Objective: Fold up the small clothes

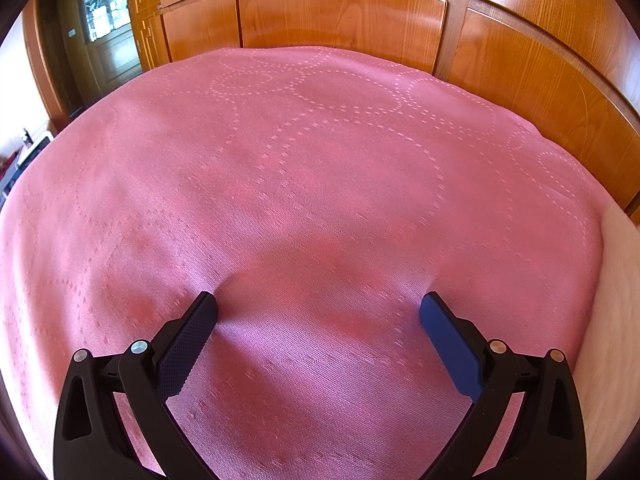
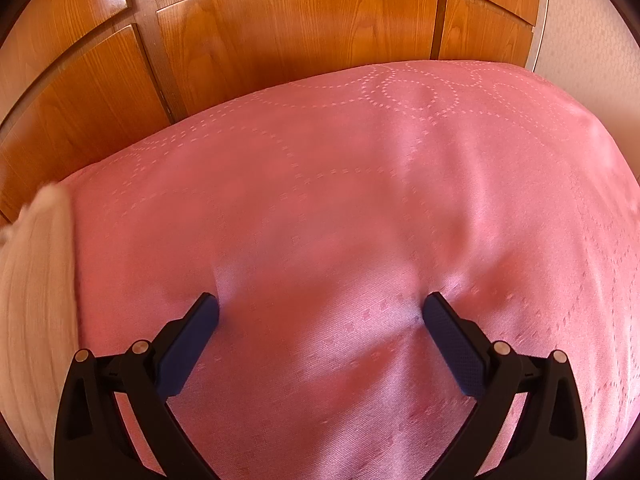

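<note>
The left tool is spread wide, both fingertips dimpling the pink woven bedspread with dotted circle stitching; the right tool is spread the same way, tips pressed into that cover. Neither pinches anything. The small garment, a blurred cream ribbed knit piece, lies at nine o'clock of the right tool and at three o'clock in the left view. The risk, as I judge it: closing here would gather bedspread instead of knit. Beyond, at twelve o'clock, orange wooden wardrobe panels. No writing is readable.
</note>
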### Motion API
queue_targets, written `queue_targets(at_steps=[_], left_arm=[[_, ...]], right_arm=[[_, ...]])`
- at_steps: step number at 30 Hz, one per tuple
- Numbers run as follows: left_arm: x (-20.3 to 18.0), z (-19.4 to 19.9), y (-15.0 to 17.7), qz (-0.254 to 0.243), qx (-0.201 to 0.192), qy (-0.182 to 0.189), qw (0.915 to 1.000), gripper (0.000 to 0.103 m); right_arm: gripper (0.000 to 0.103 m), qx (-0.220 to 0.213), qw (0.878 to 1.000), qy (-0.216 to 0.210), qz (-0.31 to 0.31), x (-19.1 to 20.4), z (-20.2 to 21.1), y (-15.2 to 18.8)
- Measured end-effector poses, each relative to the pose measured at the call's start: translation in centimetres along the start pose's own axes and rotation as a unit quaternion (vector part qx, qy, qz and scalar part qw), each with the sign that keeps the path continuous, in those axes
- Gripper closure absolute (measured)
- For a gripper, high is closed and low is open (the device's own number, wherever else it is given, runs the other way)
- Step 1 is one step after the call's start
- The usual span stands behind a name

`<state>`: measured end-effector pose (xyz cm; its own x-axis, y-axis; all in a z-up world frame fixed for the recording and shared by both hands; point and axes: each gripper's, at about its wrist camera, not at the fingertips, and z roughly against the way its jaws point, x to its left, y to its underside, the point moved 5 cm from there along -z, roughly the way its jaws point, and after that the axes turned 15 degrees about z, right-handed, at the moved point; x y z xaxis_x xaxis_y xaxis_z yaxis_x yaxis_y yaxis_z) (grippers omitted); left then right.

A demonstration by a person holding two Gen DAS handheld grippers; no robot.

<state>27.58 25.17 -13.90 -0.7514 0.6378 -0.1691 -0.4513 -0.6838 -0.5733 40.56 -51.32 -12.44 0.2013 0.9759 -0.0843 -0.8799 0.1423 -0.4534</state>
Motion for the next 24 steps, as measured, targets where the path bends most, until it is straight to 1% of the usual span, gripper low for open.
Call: queue_targets(at_steps=[12,18,20,22,23,24], left_arm=[[0.0,0.0,0.0,0.000,0.000,0.000,1.0000,0.003],[-0.1,0.0,0.1,0.000,-0.001,-0.003,1.0000,0.003],[-0.1,0.0,0.1,0.001,-0.001,-0.002,1.0000,0.003],[-0.1,0.0,0.1,-0.001,-0.001,-0.005,1.0000,0.003],[-0.1,0.0,0.0,0.001,0.000,-0.005,1.0000,0.003],[-0.1,0.1,0.0,0.004,0.001,-0.004,1.0000,0.003]], right_arm=[[0.002,0.000,1.000,0.000,0.000,0.0,0.0,0.0],[0.002,0.007,1.000,-0.001,0.004,0.0,0.2,-0.1],[0.002,0.017,1.000,-0.012,0.023,0.2,0.9,0.3],[0.002,0.016,0.999,-0.021,0.030,0.5,2.9,1.4],[0.002,0.006,0.999,-0.019,0.038,0.7,4.3,1.9],[0.002,-0.021,0.998,-0.010,0.050,1.2,6.6,2.5]])
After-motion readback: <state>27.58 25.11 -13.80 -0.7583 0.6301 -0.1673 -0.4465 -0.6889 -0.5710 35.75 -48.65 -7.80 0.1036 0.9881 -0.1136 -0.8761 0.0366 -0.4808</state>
